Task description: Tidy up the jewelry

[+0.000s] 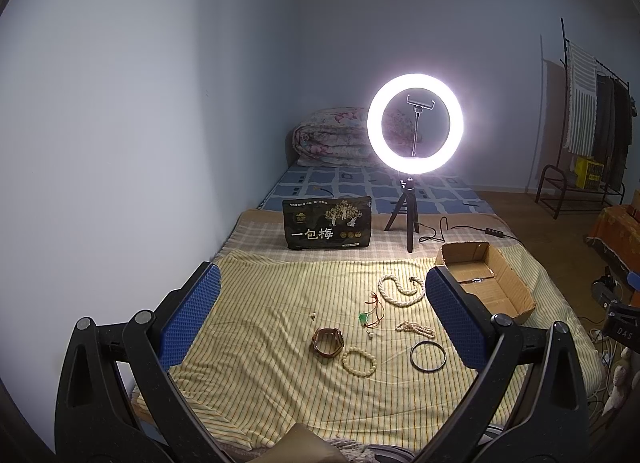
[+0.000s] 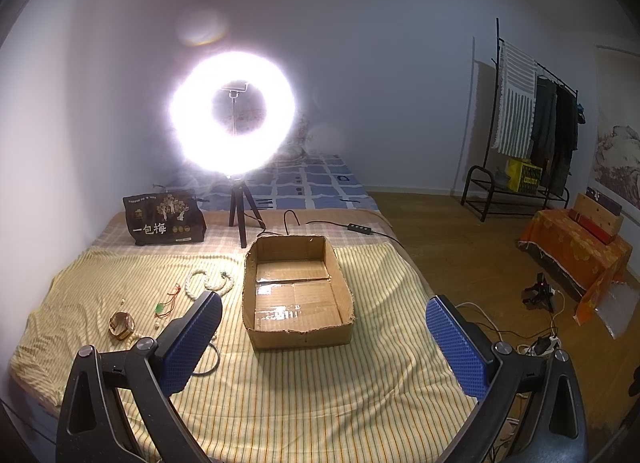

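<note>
Jewelry lies scattered on a yellow striped cloth (image 1: 260, 323) over a bed. A brown wooden bracelet (image 1: 328, 342) sits beside a cream bead bracelet (image 1: 359, 361), with a black bangle (image 1: 428, 357) to their right. Farther back lie a small pearl strand (image 1: 415, 328), a green pendant on red cord (image 1: 370, 313) and a long white bead necklace (image 1: 402, 291). An open cardboard box (image 2: 298, 291) stands empty on the cloth, right of the jewelry. My left gripper (image 1: 322, 295) hovers open above the jewelry. My right gripper (image 2: 324, 317) hovers open in front of the box. Both hold nothing.
A lit ring light on a tripod (image 1: 415, 125) stands behind the cloth, its cable (image 2: 352, 227) trailing right. A dark snack bag (image 1: 328, 223) stands at the back left. A folded quilt (image 1: 332, 137) lies by the wall. A clothes rack (image 2: 532, 135) and an orange-covered table (image 2: 576, 251) stand on the floor at right.
</note>
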Demonstrator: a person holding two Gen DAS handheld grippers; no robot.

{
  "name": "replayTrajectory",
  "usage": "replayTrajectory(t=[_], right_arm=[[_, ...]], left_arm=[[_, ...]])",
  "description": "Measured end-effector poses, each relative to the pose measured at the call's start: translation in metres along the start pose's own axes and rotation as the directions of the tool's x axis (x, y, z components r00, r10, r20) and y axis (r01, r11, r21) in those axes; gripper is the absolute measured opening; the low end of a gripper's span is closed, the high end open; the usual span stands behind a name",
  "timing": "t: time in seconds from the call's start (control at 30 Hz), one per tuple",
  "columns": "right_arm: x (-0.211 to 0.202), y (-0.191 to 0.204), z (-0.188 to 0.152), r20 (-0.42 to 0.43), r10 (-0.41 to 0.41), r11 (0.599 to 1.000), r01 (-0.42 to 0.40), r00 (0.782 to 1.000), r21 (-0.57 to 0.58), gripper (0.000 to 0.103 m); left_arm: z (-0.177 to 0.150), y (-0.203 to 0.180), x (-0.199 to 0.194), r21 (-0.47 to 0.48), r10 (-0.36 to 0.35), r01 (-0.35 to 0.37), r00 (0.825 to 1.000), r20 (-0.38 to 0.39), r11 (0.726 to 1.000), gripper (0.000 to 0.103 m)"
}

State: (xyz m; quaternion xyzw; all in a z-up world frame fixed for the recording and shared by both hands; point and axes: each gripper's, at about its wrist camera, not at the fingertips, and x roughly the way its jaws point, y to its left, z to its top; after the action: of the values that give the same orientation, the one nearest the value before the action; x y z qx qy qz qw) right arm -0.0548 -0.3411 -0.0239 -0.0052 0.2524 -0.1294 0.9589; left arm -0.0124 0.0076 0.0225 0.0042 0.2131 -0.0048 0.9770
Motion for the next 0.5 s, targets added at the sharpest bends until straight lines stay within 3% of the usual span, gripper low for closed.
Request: replayTrajectory(t=[0.5], right_arm=[[0.011,0.007,-0.003,-0.021,0.007,0.999,-0.008,1.000,-0.031,0.103]], left_arm=[[0.003,-0.001,0.013,0.000,0.012,-0.012,0.999,-0.030,1.000,0.103]])
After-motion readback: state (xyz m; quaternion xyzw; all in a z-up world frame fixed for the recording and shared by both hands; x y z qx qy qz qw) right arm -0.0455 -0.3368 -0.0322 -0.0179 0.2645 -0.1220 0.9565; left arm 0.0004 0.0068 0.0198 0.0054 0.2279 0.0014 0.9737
